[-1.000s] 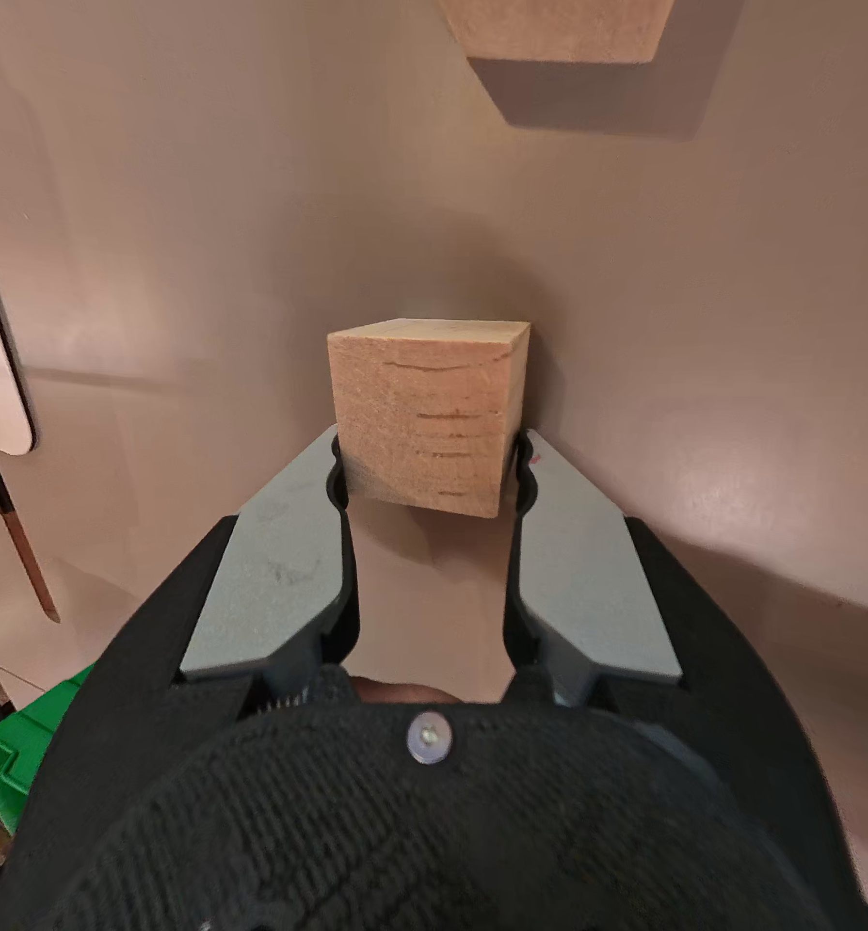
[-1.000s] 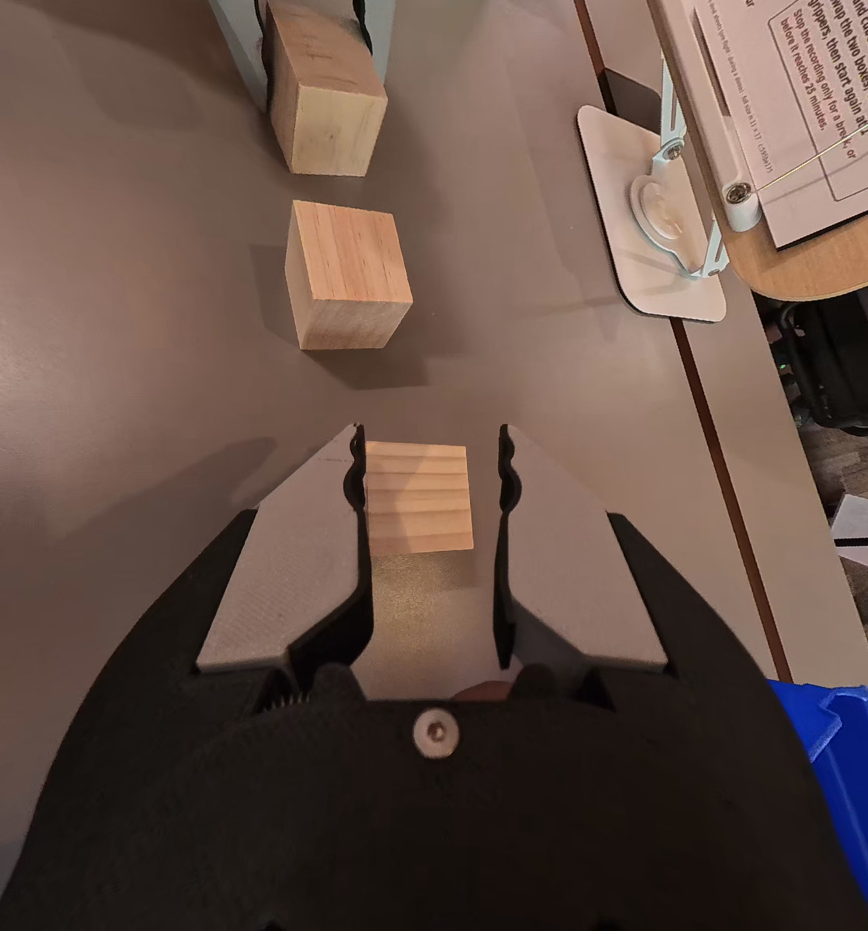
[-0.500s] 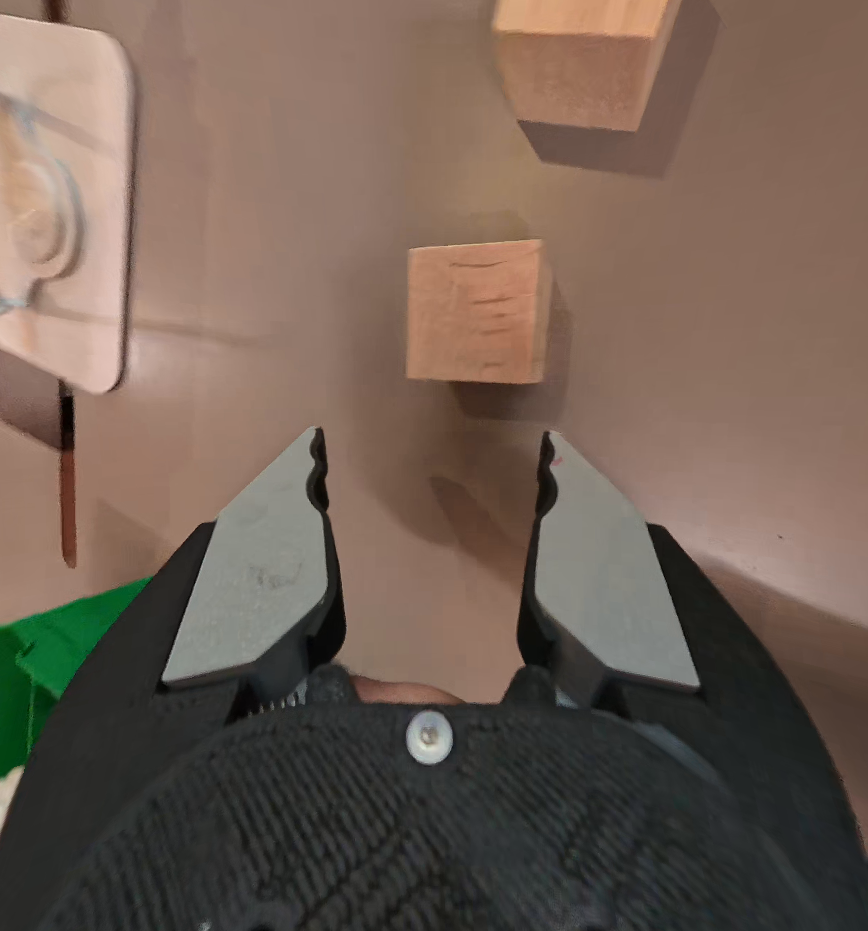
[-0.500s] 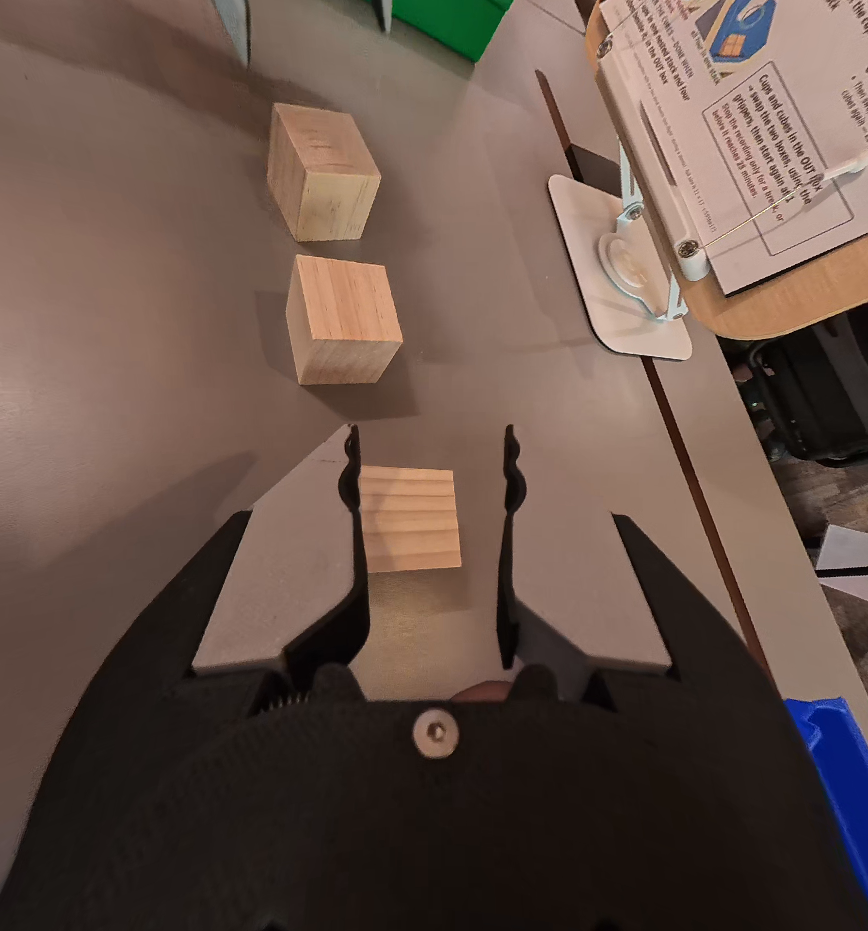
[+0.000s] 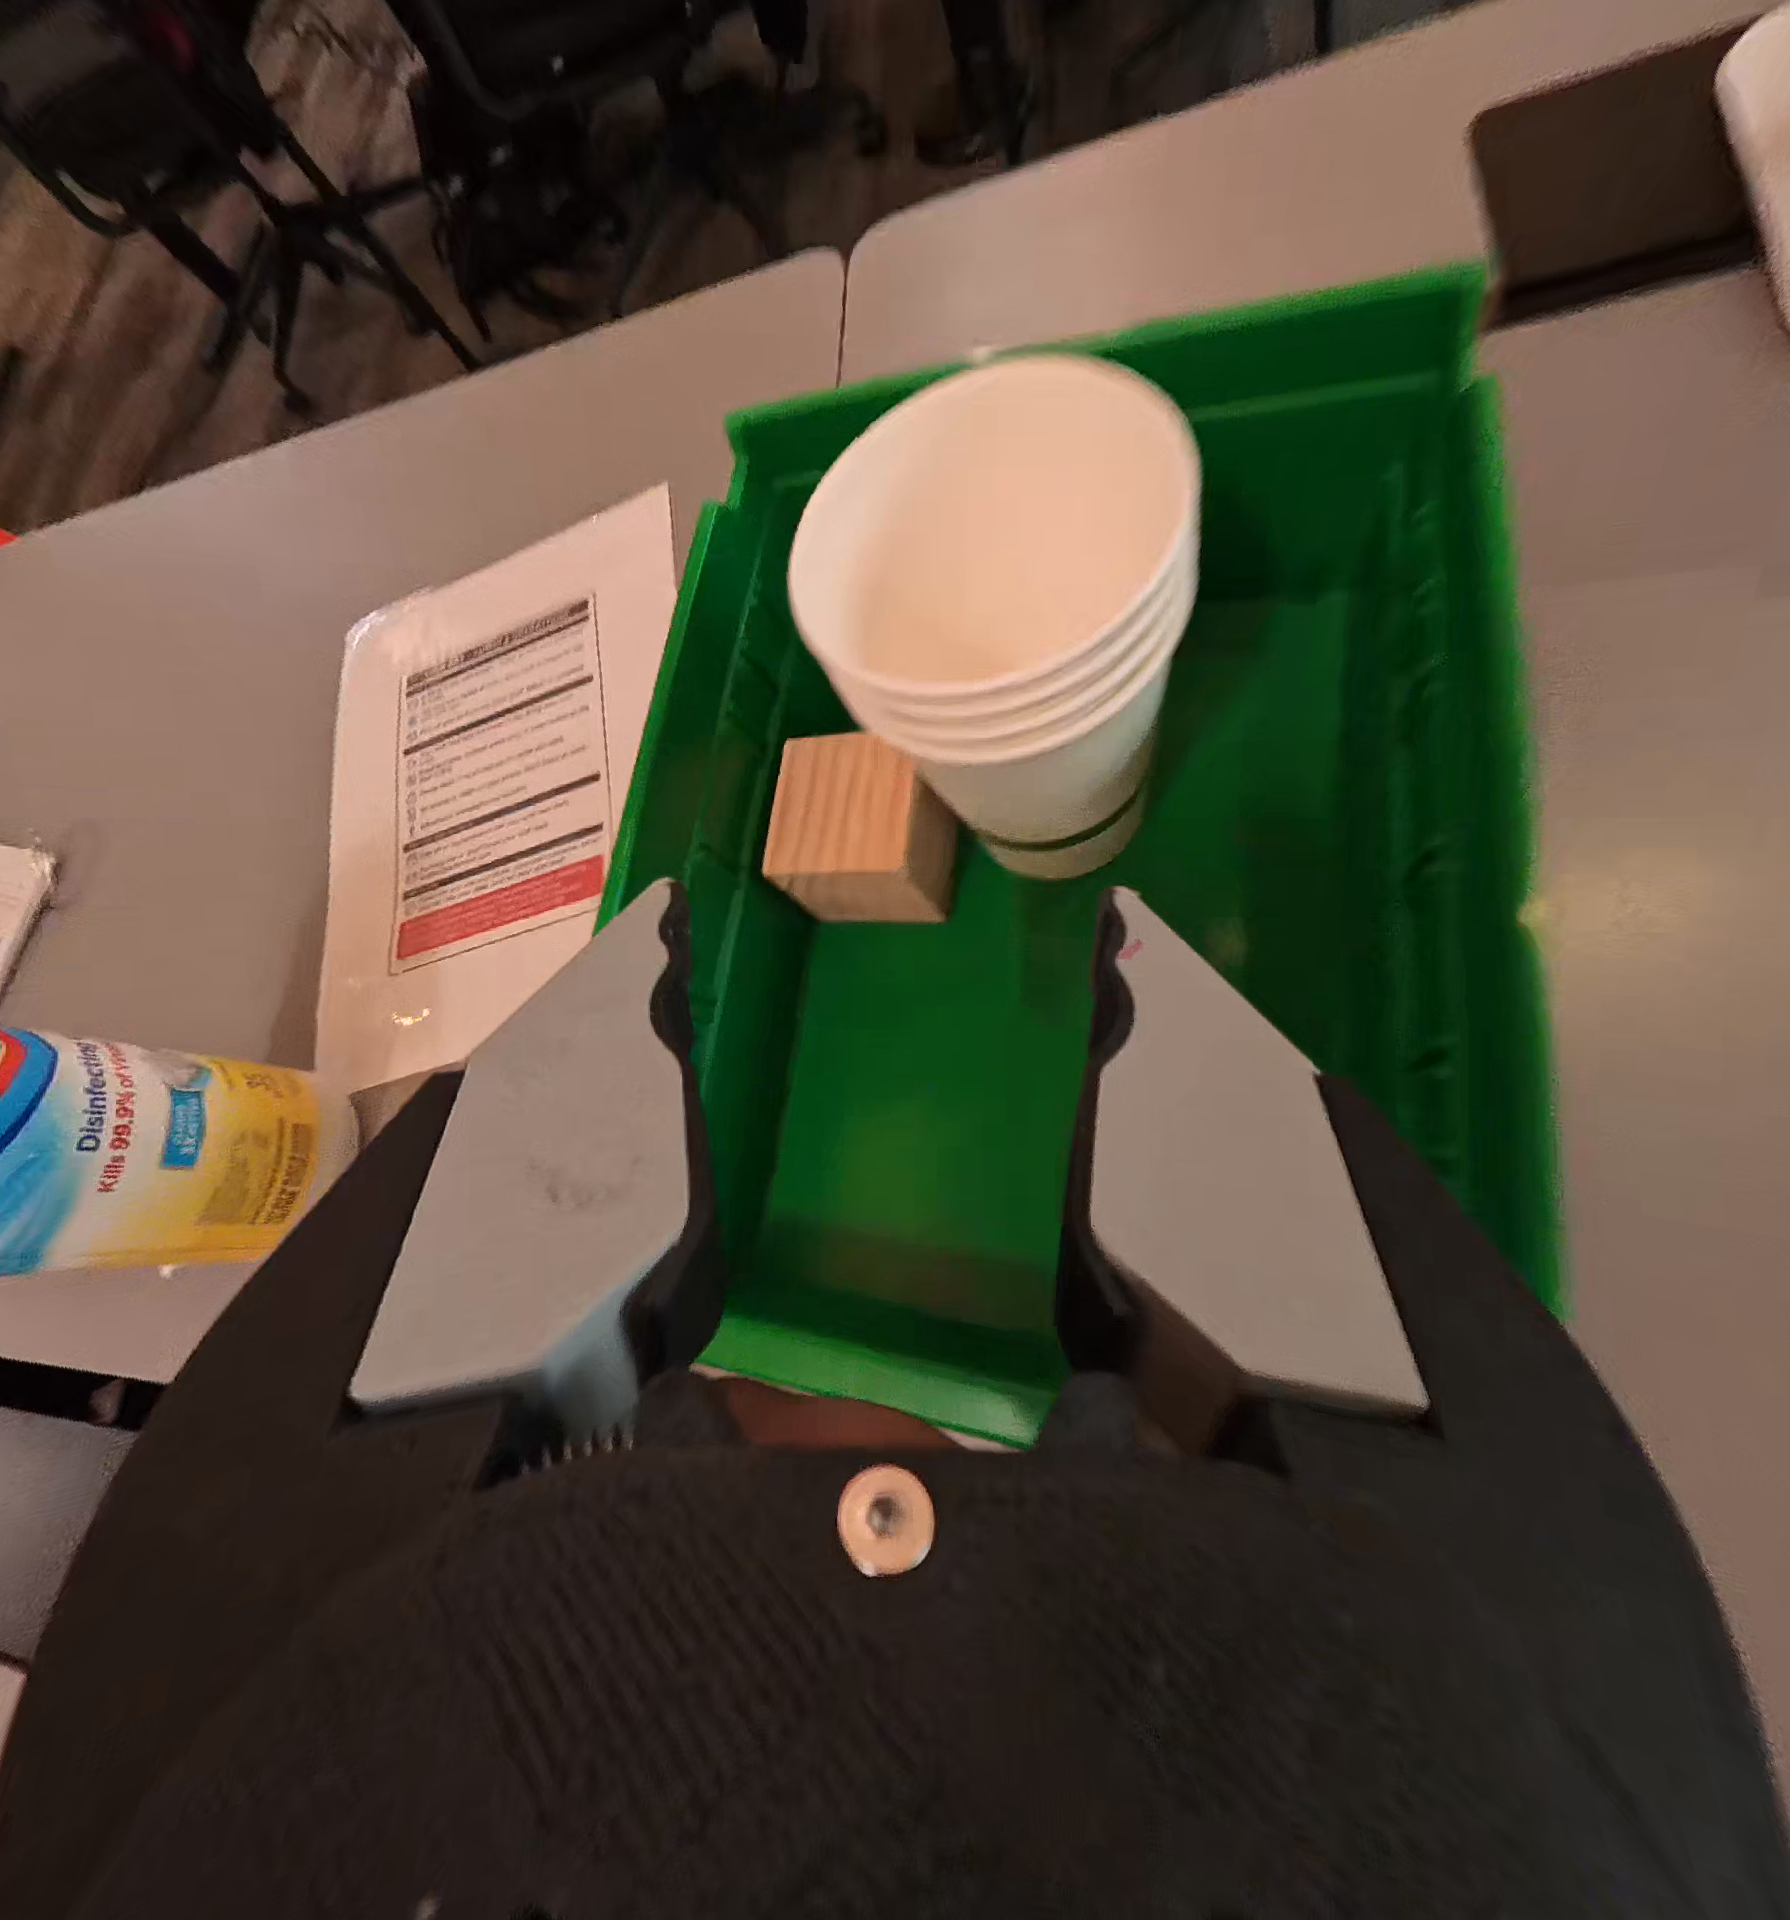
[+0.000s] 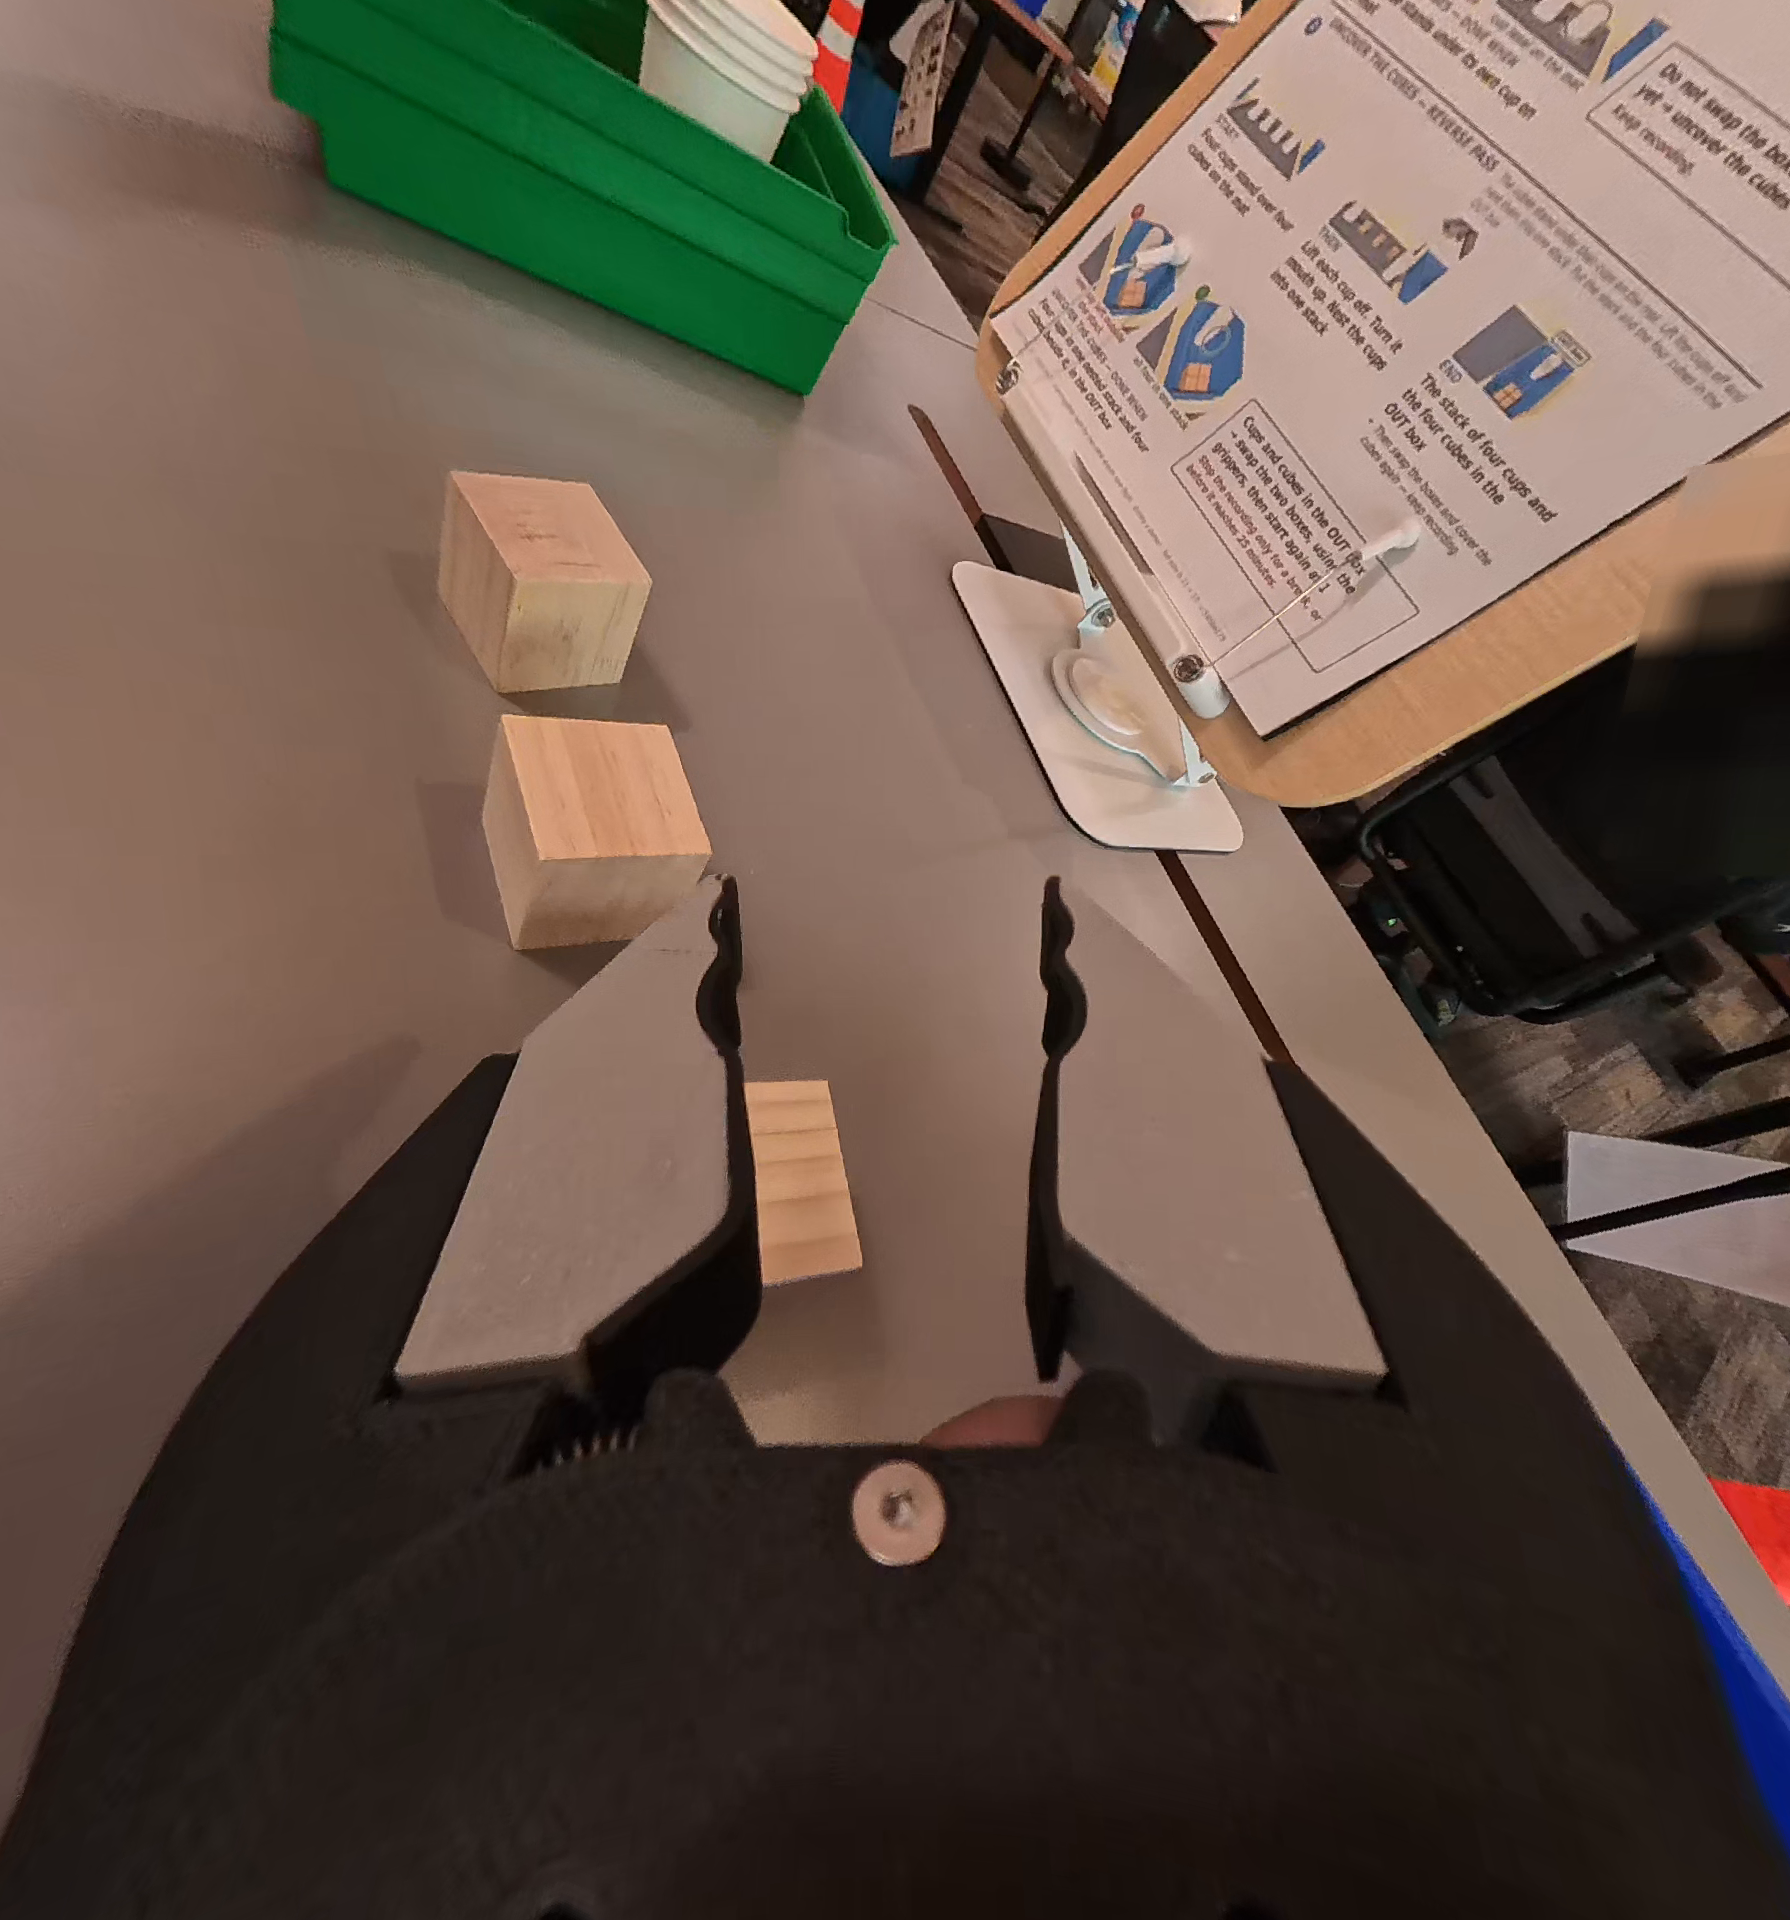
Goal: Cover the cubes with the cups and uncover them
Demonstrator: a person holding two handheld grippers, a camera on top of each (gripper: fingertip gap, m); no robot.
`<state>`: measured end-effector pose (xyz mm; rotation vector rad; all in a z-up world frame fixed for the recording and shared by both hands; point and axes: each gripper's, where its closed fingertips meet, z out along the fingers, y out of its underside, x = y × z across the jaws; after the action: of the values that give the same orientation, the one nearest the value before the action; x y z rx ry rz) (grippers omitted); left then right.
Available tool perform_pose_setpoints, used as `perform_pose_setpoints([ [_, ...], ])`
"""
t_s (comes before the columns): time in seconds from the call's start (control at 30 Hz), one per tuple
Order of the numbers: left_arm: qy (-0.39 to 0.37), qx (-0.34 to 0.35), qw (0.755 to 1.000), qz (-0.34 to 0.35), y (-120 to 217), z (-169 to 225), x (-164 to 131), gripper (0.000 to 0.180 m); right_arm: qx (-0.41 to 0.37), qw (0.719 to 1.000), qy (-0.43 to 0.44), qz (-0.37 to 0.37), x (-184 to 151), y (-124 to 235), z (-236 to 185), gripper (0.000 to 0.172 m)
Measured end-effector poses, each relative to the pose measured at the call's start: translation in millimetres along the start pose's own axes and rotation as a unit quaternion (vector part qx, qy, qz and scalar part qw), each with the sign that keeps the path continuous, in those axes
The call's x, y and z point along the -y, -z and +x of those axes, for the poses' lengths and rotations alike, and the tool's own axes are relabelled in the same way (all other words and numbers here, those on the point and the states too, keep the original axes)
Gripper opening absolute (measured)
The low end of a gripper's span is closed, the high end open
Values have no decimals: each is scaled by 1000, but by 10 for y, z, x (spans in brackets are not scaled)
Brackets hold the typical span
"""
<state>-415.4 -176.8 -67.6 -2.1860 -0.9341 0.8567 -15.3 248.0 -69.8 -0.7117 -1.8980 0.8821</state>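
Three wooden cubes (image 6: 543, 582) sit in a row on the grey table (image 6: 195, 520); a fourth cube (image 5: 855, 826) lies in the green bin (image 5: 1390, 727) against the stacked white cups (image 5: 1005, 603). Left gripper (image 5: 891, 935) hangs spread wide over the bin, grasping nothing; right gripper (image 6: 891, 940) is parted and bare above the nearest cube (image 6: 803, 1179).

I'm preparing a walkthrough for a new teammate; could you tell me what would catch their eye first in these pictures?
The bright green bin dominates the left wrist view, holding a stack of white paper cups with one wooden cube right beside it. In the right wrist view, three wooden cubes stand in a row on the grey table, the nearest lying behind the open right gripper fingertips.
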Motion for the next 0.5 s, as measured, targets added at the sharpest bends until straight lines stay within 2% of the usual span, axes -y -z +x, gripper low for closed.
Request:
perform_pose_setpoints([
  [0.07, -54, 16, 998, -24, -182, -89, -150, 74, 4, 1000, -1, 6, 23, -15, -22, 55],
  [0.2, -182, -26, 980, -78, -509, 58, -331, 69, 23, 1000, -16, 12, 16, -56, -75, 55],
  [0.33, -172, -60, 972, -147, -823, 5, -460, 75, 31, 999, -15, -5, -62, -119, -115, 55],
  [0.5, -151, -62, 971, -176, -1162, -114, -463, 70, 41, 999, -12, -18, -117, -179, -164, 55],
])
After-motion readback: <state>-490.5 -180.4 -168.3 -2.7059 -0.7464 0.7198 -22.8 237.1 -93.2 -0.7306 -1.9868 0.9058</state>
